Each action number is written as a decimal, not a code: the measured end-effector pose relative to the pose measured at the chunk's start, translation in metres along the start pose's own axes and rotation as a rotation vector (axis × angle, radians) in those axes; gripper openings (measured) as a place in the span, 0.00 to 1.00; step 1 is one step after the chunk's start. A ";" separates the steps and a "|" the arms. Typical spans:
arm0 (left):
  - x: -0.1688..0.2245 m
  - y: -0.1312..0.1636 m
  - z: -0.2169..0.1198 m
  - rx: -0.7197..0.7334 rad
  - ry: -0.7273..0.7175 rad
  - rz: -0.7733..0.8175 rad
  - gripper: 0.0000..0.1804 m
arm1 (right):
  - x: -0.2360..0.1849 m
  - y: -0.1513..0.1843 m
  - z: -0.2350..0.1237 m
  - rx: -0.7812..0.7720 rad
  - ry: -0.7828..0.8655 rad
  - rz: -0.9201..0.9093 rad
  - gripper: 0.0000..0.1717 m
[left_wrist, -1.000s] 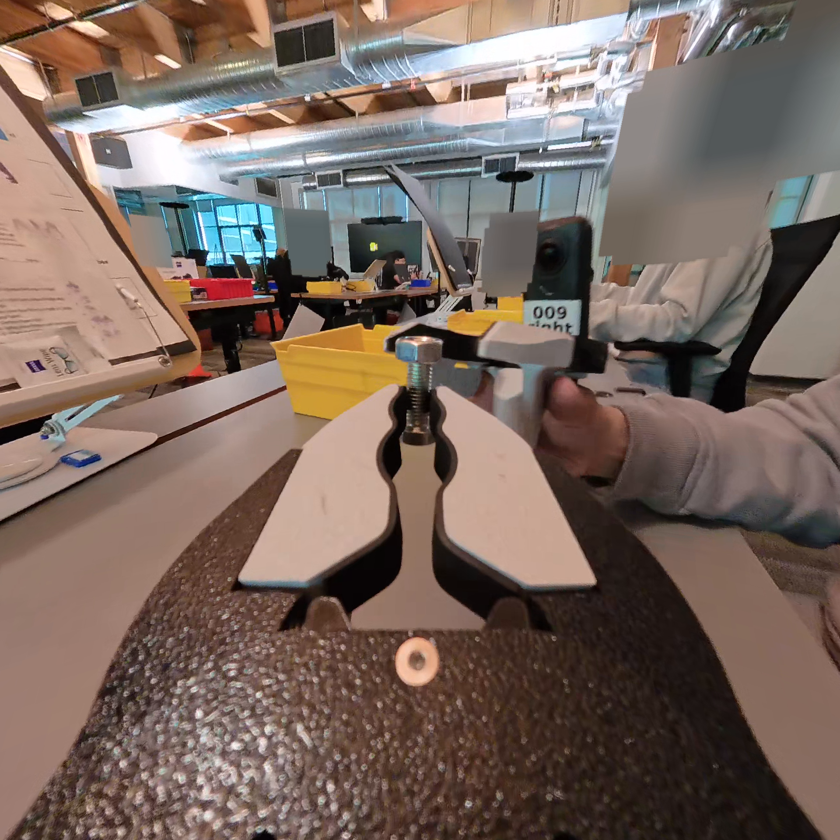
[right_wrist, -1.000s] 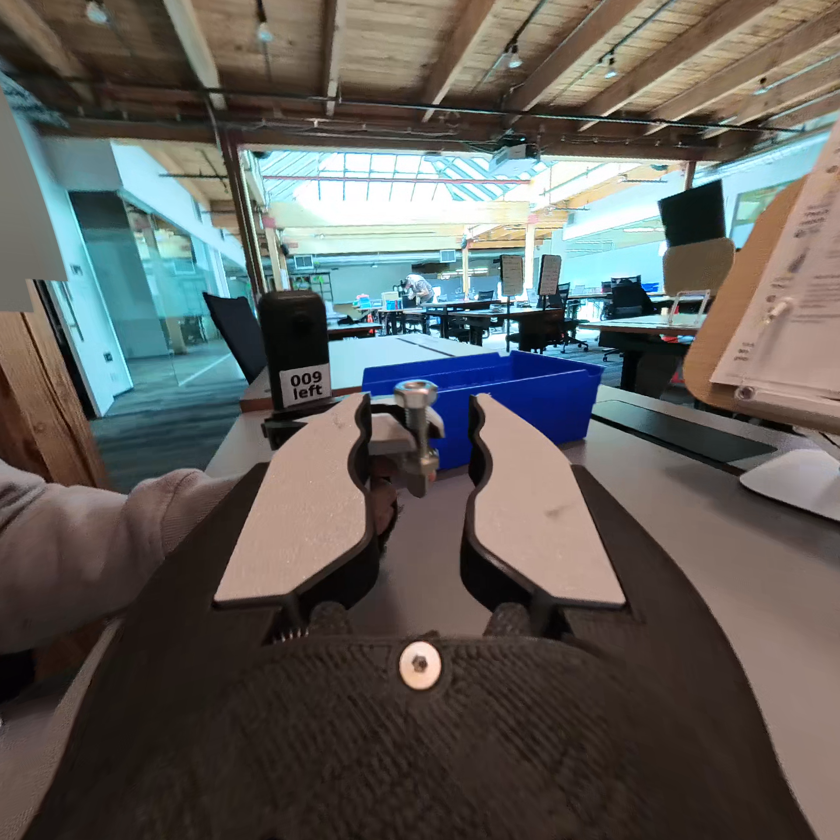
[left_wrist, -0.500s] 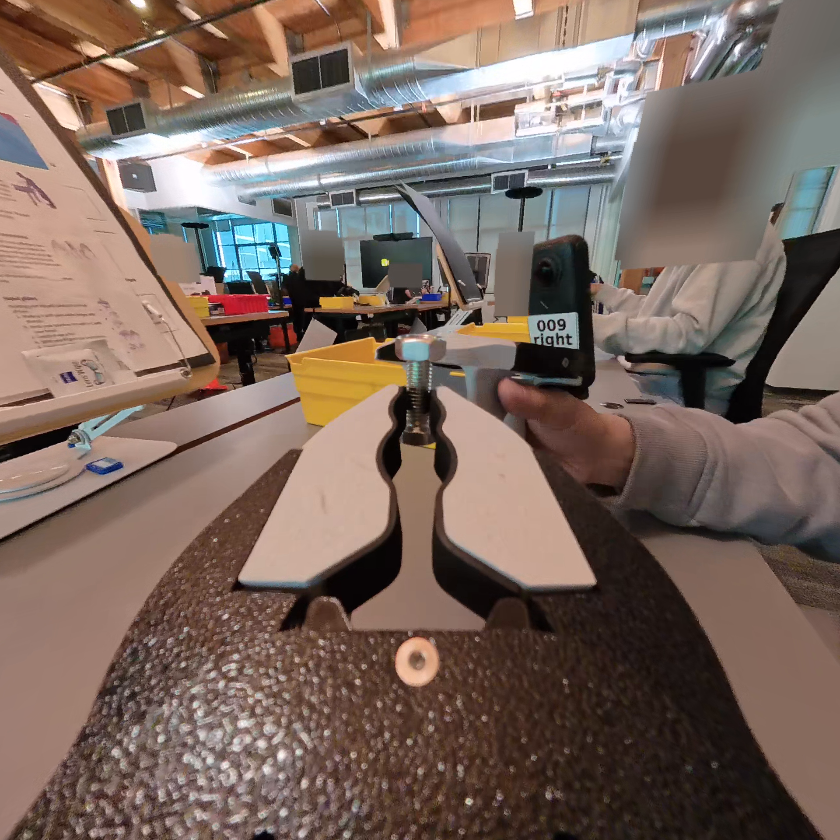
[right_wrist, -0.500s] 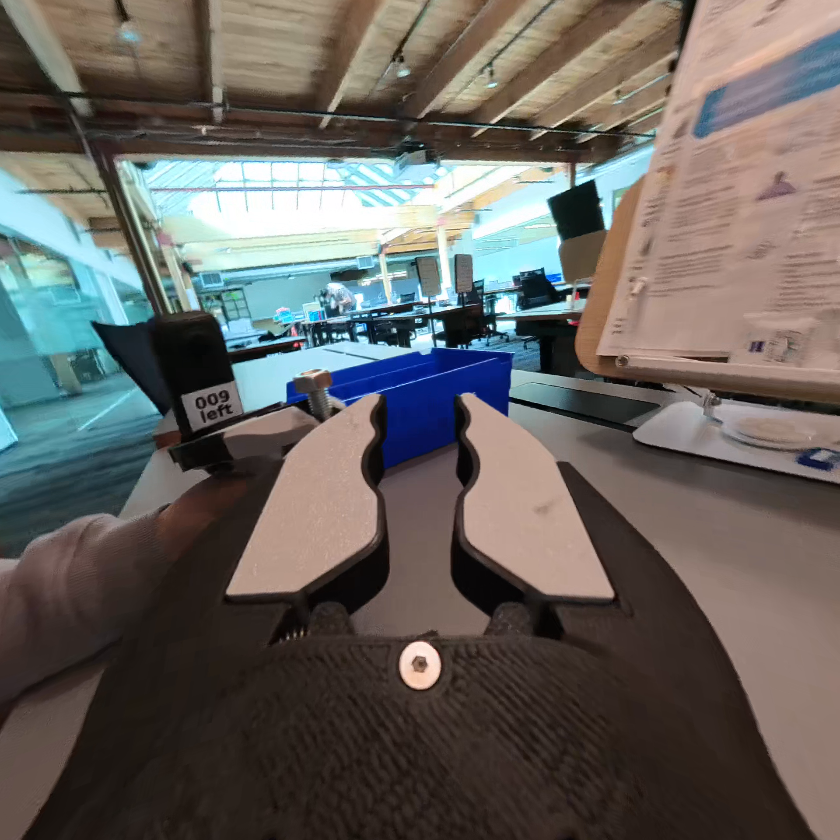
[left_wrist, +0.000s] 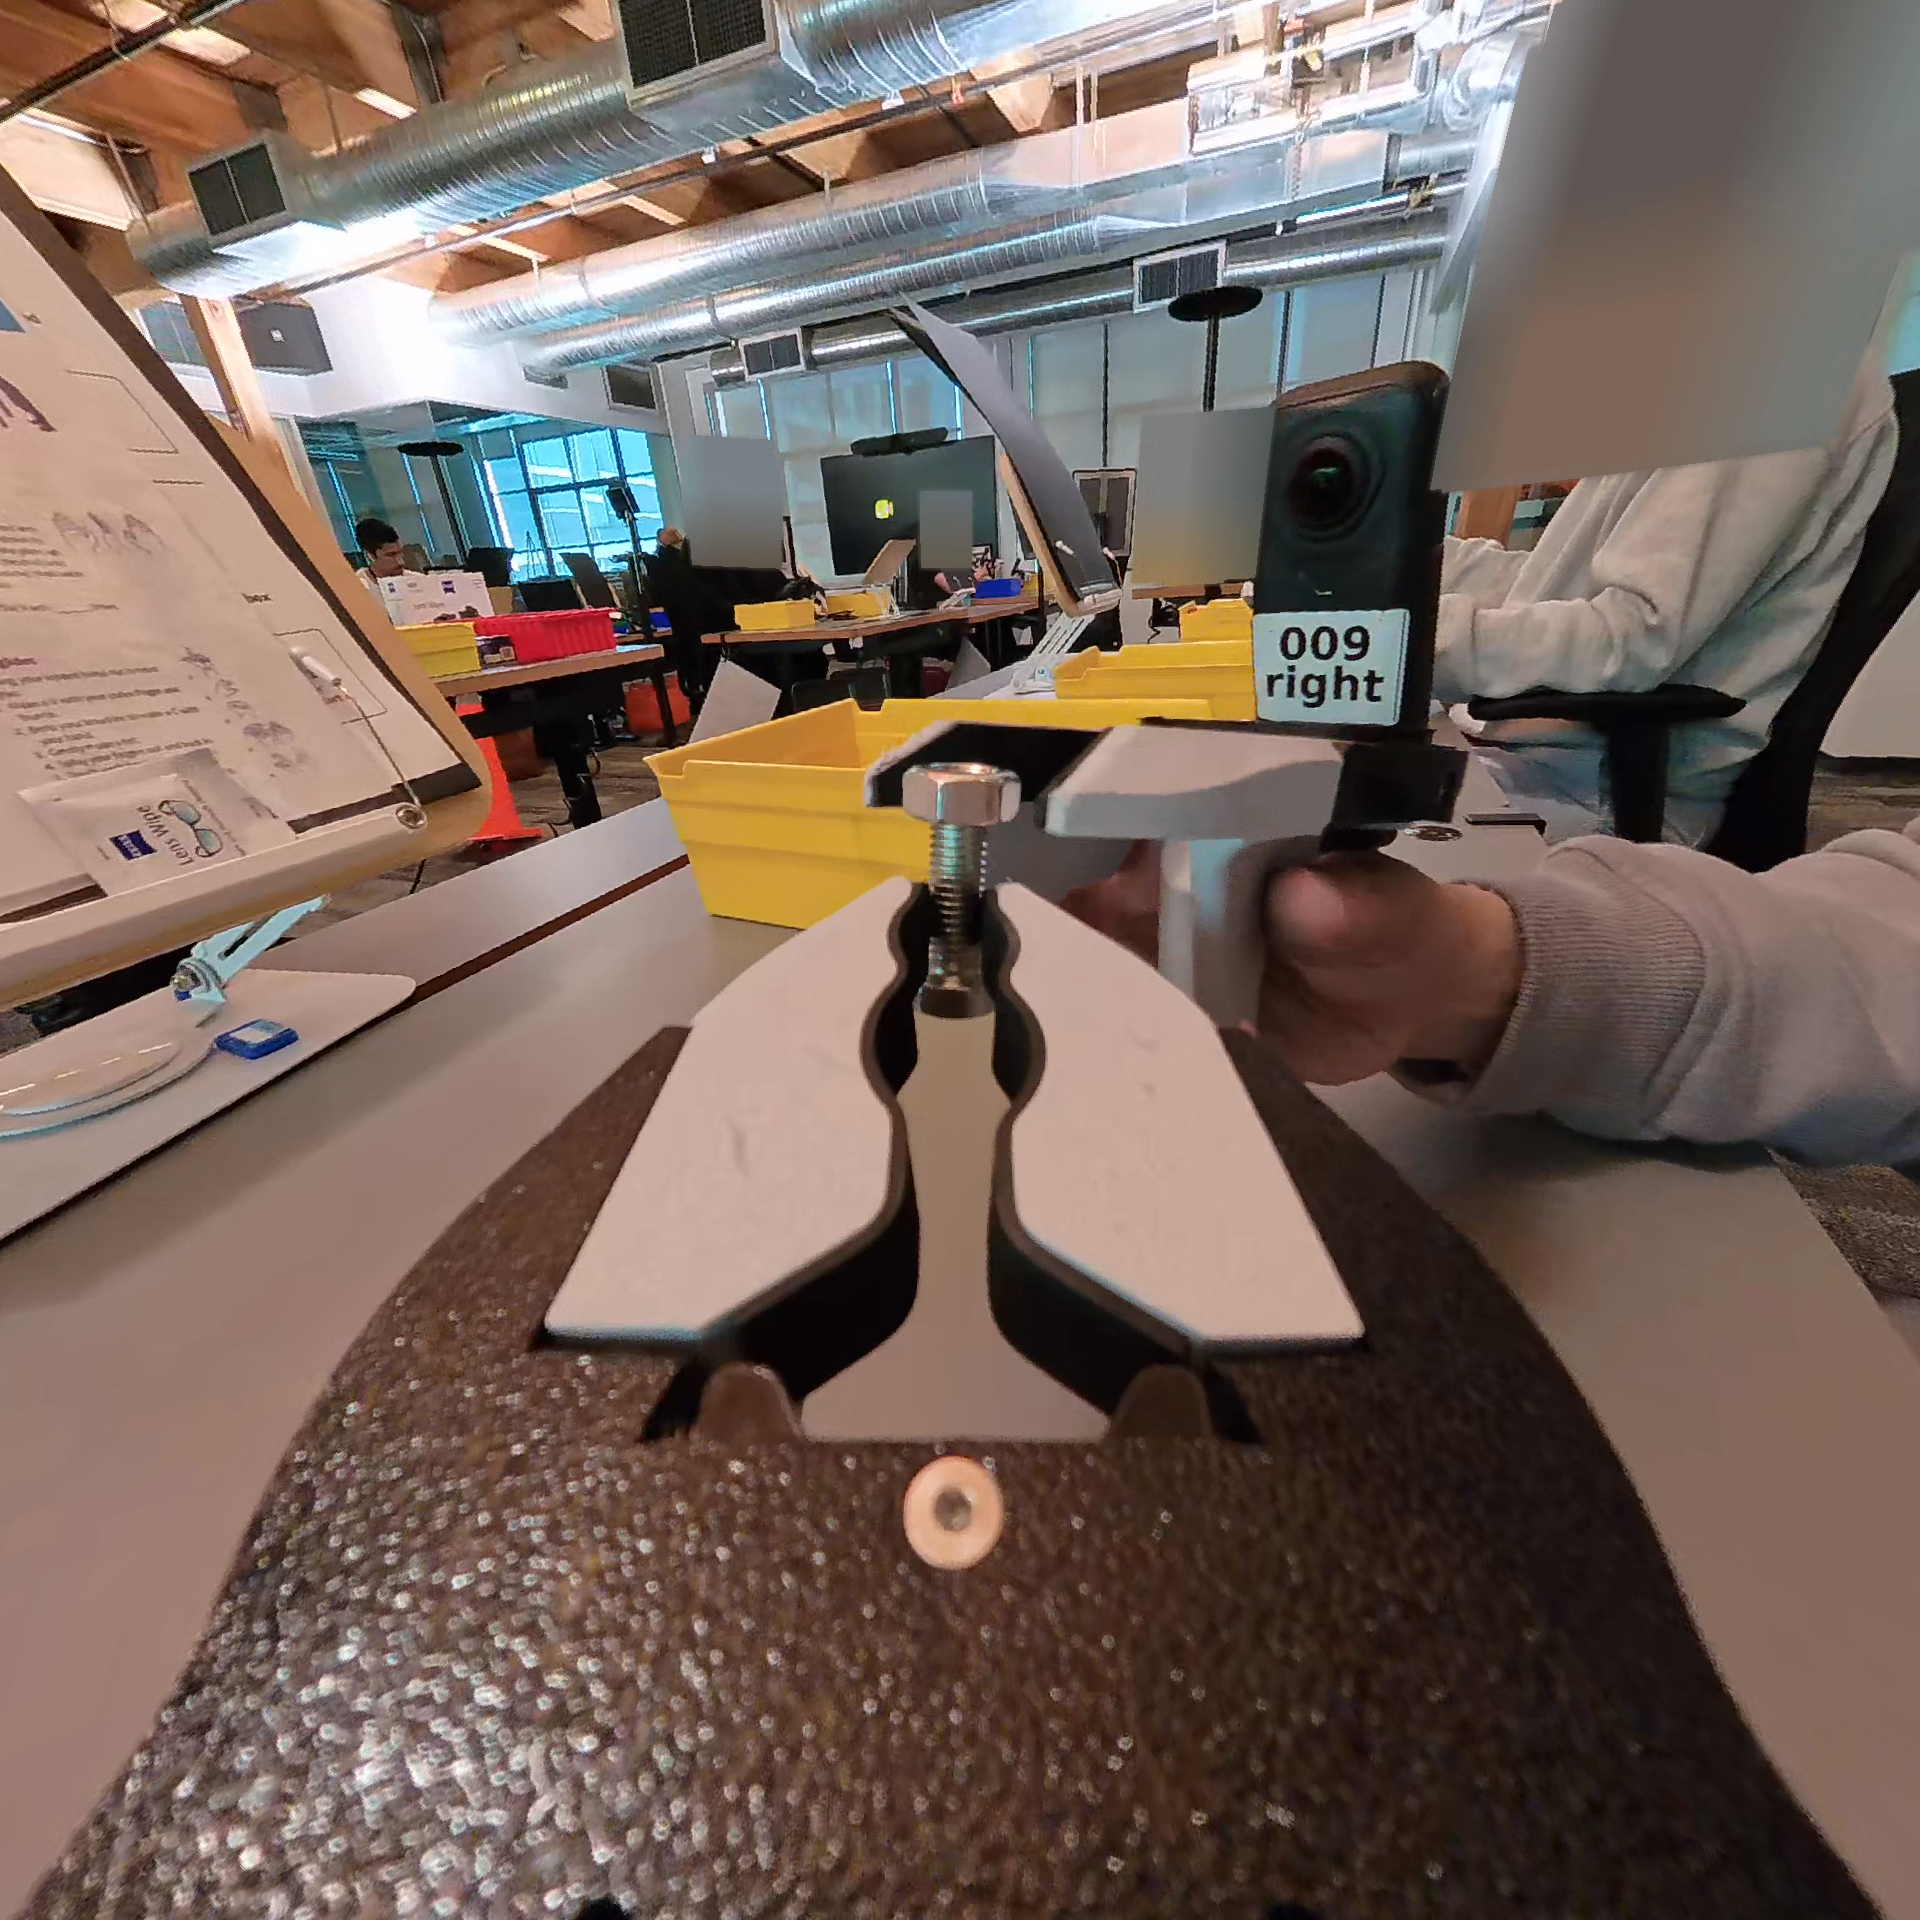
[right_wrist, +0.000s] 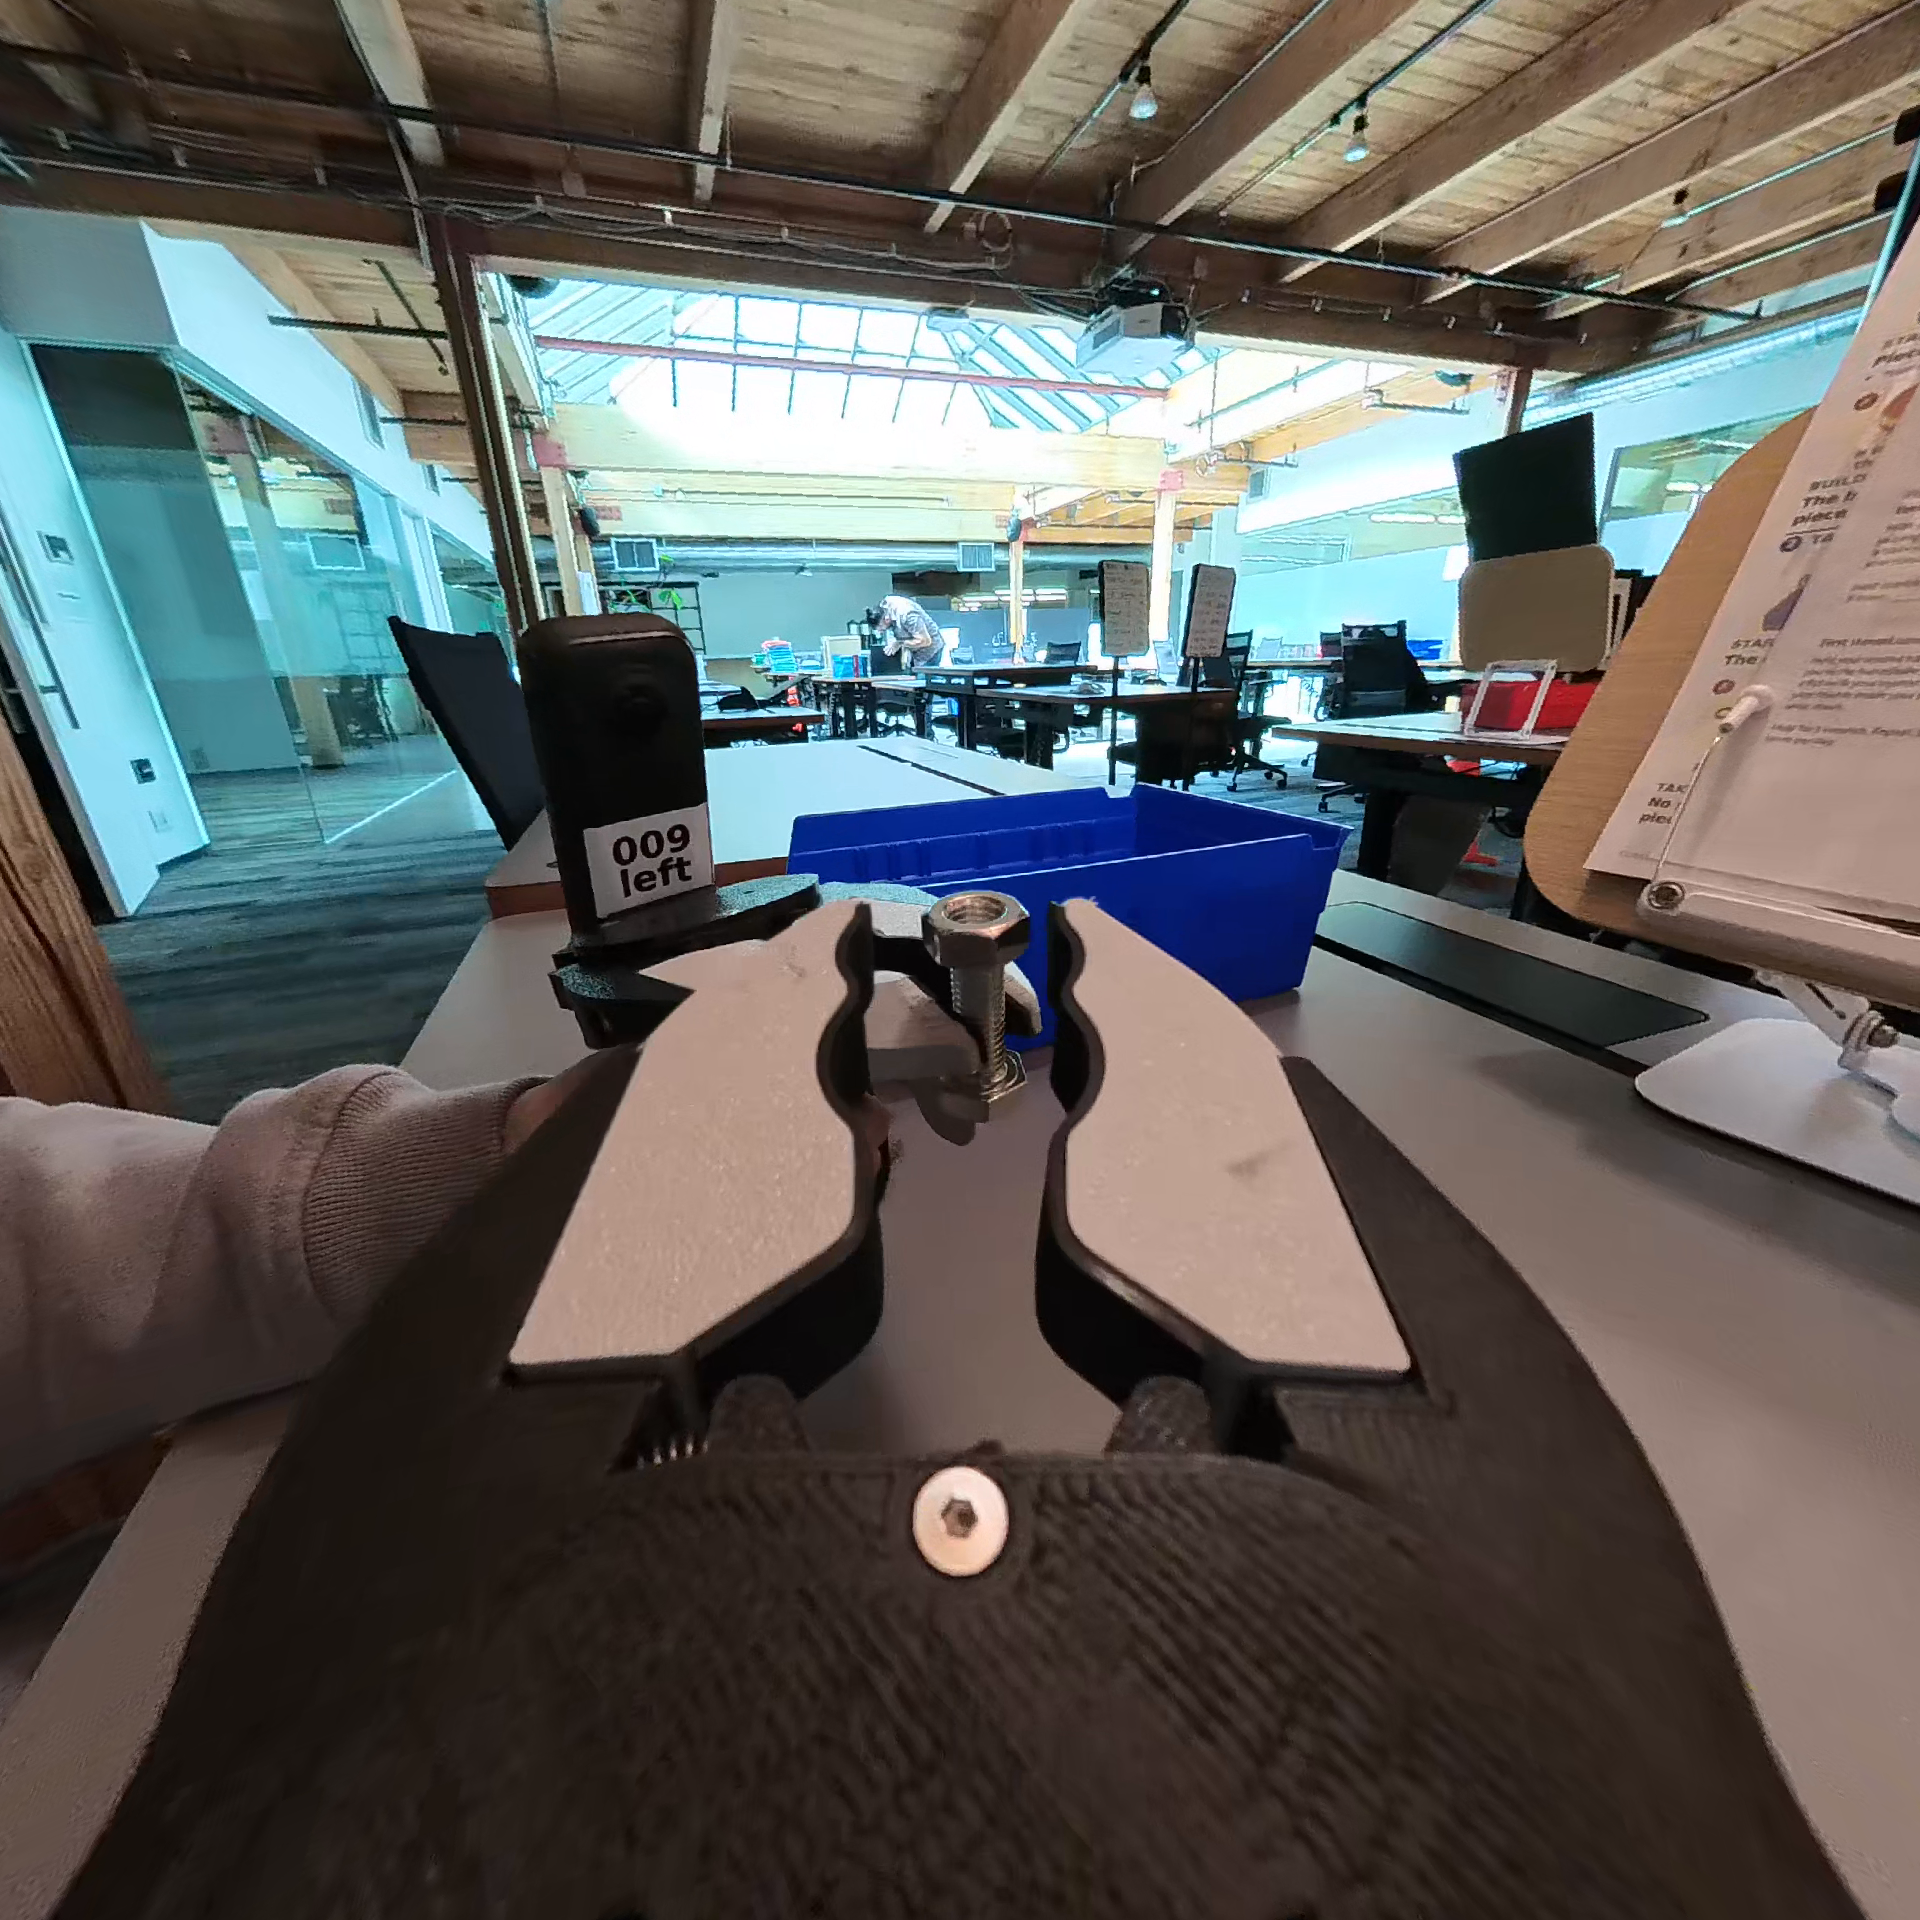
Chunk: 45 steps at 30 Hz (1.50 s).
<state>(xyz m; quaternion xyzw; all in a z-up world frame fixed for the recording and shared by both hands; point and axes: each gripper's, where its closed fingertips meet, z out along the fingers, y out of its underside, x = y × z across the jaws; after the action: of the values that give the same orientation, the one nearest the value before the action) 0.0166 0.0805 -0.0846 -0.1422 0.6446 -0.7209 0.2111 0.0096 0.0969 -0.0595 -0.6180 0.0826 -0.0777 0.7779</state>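
My left gripper (left_wrist: 951, 935) is nearly closed, its two pads pressed on the threaded shank of a silver bolt (left_wrist: 956, 883) that stands upright at the fingertips; I judge the vertical hold serves to keep the upper end clear for the other tool. At that upper end sits a hexagonal piece (right_wrist: 975, 928); in the right wrist view it shows a threaded hole and reads as a nut, though the left wrist view could pass it for the bolt's head. My right gripper (right_wrist: 951, 987) stands partly open, level with that hex piece, one finger on either side, with a visible gap between each pad and the metal, so it has hold of nothing. Beyond my left fingertips stands a yellow bin (left_wrist: 800, 821); its contents are hidden by its wall. Beyond my right fingertips sits a blue bin (right_wrist: 1174, 883); nothing shows in the part of its interior I can see. Both rest on the grey table (right_wrist: 1558, 1299).
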 end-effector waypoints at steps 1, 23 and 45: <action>0.000 0.000 0.000 -0.002 0.000 0.002 0.05 | 0.001 -0.001 -0.001 0.008 0.007 0.002 0.17; 0.060 -0.019 -0.012 0.114 0.515 -0.171 0.04 | -0.051 -0.019 -0.024 0.051 -0.501 0.121 0.11; 0.007 -0.001 0.002 0.002 0.017 0.035 0.05 | 0.001 -0.006 -0.004 0.025 -0.014 -0.037 0.24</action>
<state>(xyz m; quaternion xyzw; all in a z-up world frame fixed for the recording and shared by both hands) 0.0114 0.0759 -0.0838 -0.1245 0.6482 -0.7187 0.2185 0.0091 0.0912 -0.0542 -0.6104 0.0646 -0.0889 0.7845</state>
